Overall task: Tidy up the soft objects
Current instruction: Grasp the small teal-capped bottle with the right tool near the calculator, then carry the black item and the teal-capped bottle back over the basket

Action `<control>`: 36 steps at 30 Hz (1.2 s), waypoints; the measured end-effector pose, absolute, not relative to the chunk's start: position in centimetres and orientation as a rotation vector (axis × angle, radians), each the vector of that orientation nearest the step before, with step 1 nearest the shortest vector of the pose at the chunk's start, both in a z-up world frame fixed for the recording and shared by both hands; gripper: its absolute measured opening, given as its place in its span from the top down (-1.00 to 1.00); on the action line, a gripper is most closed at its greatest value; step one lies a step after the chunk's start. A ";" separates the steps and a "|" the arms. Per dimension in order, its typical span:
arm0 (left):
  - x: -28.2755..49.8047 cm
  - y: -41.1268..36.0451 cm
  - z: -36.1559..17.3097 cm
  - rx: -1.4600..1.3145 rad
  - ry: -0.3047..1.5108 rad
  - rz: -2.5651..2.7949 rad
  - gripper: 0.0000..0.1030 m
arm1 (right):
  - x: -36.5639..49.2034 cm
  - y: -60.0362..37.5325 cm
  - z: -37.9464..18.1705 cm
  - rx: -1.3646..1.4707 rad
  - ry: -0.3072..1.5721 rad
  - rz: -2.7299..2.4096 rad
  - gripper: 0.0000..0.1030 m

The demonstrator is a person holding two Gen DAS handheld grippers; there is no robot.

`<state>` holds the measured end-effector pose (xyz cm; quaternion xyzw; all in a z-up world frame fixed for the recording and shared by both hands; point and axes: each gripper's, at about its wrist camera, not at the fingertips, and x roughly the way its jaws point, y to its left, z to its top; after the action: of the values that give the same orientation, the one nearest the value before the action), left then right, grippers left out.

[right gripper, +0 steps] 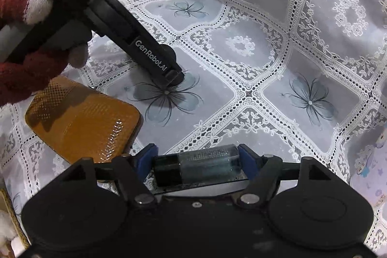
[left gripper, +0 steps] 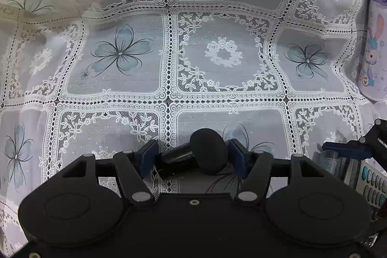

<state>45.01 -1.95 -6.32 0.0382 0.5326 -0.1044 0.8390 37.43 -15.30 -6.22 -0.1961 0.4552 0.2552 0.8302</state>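
Left wrist cam first: my left gripper [left gripper: 193,156] has its blue pads closed in narrow around a black foam-tipped thing [left gripper: 208,152], round puff head with a glossy black handle sticking out to the left. The pads look to be right against it, so I'd call it held. It sits low over the lace tablecloth [left gripper: 169,52], white lacework squares with grey-blue painted flowers, pretty wrinkly toward the top left. On the right edge a purple cartoon-print bottle [left gripper: 373,40] lies on the cloth, and at the lower right a calculator [left gripper: 373,183] peeks in beside my other gripper's finger.

Right wrist cam: my right gripper [right gripper: 197,162] is about half open, with a clear tube with a black cap [right gripper: 197,167] lying crosswise between the pads. Can't tell if the pads really press its ends. Under it is a flat dark-edged thing, unclear what. Just left, an orange glossy case [right gripper: 82,120] lies on the same lace cloth. Further up, a red-gloved hand [right gripper: 29,59] holds the left gripper, tip down on a painted flower
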 end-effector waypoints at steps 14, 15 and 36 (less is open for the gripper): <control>44.9 -1.2 -5.8 0.012 1.097 -0.191 -0.06 | 37.5 -17.9 -4.8 -0.245 0.863 0.373 -0.39; 45.0 -1.4 -5.6 0.010 1.095 -0.192 -0.06 | 37.5 -18.3 -4.5 -0.229 0.849 0.348 -0.39; 41.6 -17.9 -0.6 0.097 1.014 -0.457 -0.06 | 27.3 -30.3 -1.2 0.029 0.722 -0.222 -0.40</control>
<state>41.62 -17.92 -0.64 0.0459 0.4813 -0.2168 0.8481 27.25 -30.33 -1.20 0.0142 0.3523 -0.1083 0.9295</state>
